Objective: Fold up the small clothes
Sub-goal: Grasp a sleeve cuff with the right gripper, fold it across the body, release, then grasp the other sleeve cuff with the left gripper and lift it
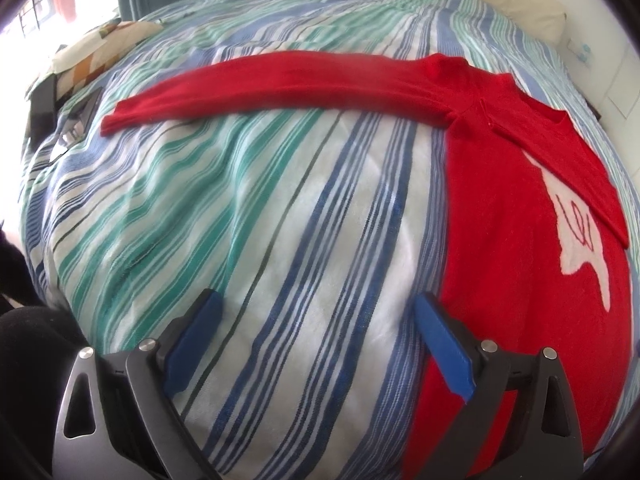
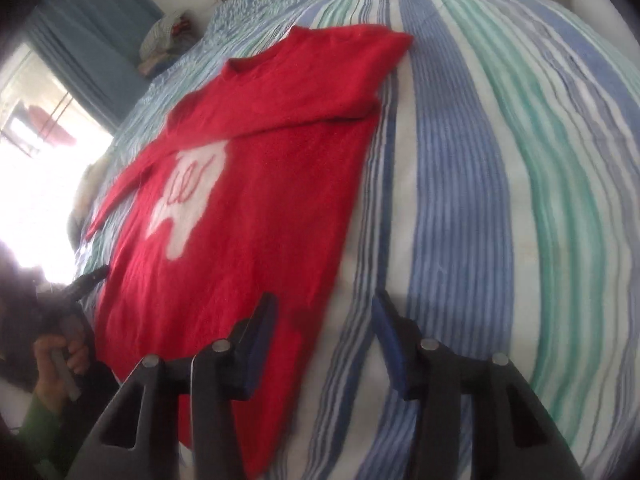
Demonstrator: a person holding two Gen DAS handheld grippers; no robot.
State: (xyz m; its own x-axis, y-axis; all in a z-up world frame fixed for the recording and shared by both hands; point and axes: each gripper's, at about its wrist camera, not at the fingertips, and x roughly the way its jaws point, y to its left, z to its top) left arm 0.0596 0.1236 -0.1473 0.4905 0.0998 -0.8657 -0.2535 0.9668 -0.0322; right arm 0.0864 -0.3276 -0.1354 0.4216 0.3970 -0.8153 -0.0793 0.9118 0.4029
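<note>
- While one sleeve lies folded across its chest, the red sweater [image 2: 256,216] rests flat on the striped bedspread [image 1: 248,240]
- left gripper [image 1: 316,312] spread wide, empty
- right gripper [image 2: 324,320] wide, empty

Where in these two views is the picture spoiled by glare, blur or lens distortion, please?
Left wrist view: the window at upper left is blown out, and the striped bedspread bulges with fisheye curvature. Right wrist view: glare whitens the left edge, the red sweater looks soft, and the right hand-held gripper is smeared and dark.
</note>
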